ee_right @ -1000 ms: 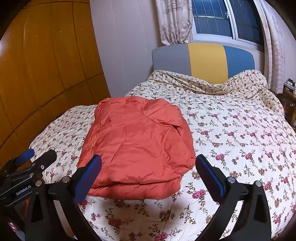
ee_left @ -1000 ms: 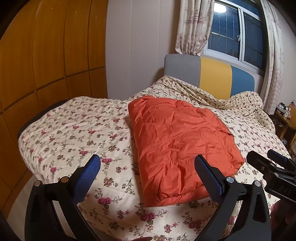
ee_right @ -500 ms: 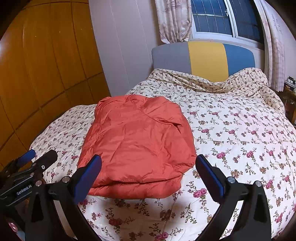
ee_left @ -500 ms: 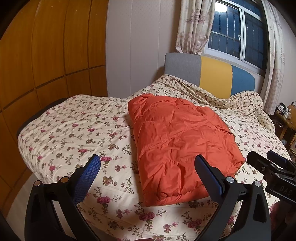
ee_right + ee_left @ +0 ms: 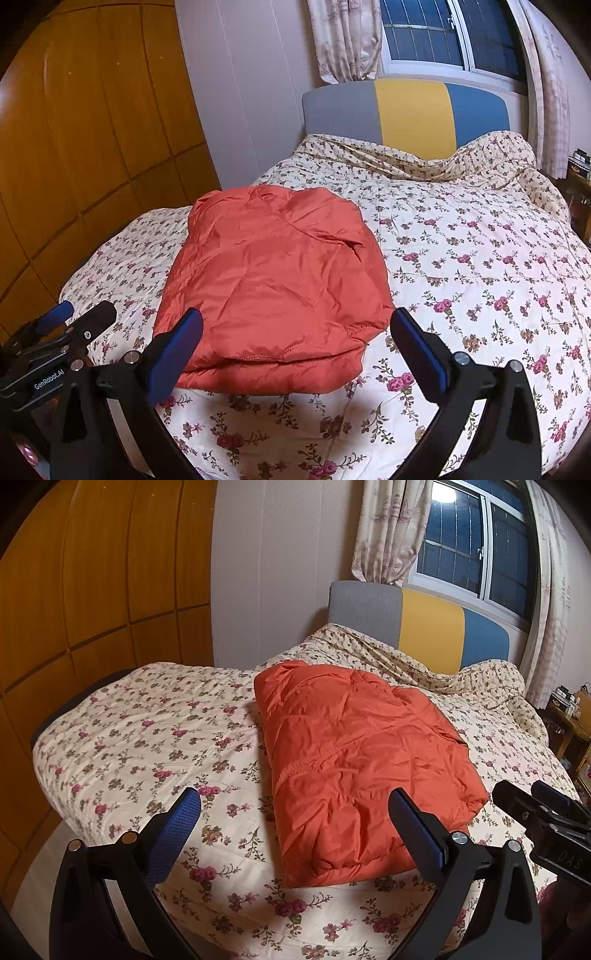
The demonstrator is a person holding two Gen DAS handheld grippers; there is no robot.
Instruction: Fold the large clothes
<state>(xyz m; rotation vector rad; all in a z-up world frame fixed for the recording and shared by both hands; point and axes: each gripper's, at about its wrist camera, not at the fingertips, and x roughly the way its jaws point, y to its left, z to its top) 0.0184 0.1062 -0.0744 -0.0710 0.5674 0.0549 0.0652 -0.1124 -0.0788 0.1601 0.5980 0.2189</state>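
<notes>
The orange quilted jacket (image 5: 354, 760) lay folded into a compact rectangular bundle on the floral quilt (image 5: 147, 746), near the foot end of the bed and toward its left side. Its stitched seams ran across the top layer, and the folded edge faced the cameras, with layered hems visible in the right wrist view (image 5: 273, 288).

The left gripper (image 5: 293, 818) was held above the near edge of the bed, its jaws spread wide and holding nothing; one blue pad (image 5: 173, 834) sat over bare quilt and the other overlapped the jacket's near right corner in the view. The right gripper (image 5: 295, 339) was likewise wide open and empty, framing the jacket's near edge without touching it. Each gripper appeared at the edge of the other's view.

Beyond the jacket, the quilt was rumpled against a grey, yellow and blue headboard (image 5: 413, 110). A wooden wardrobe (image 5: 92, 590) stood on the left, and a curtained window (image 5: 469, 550) showed darkness outside.
</notes>
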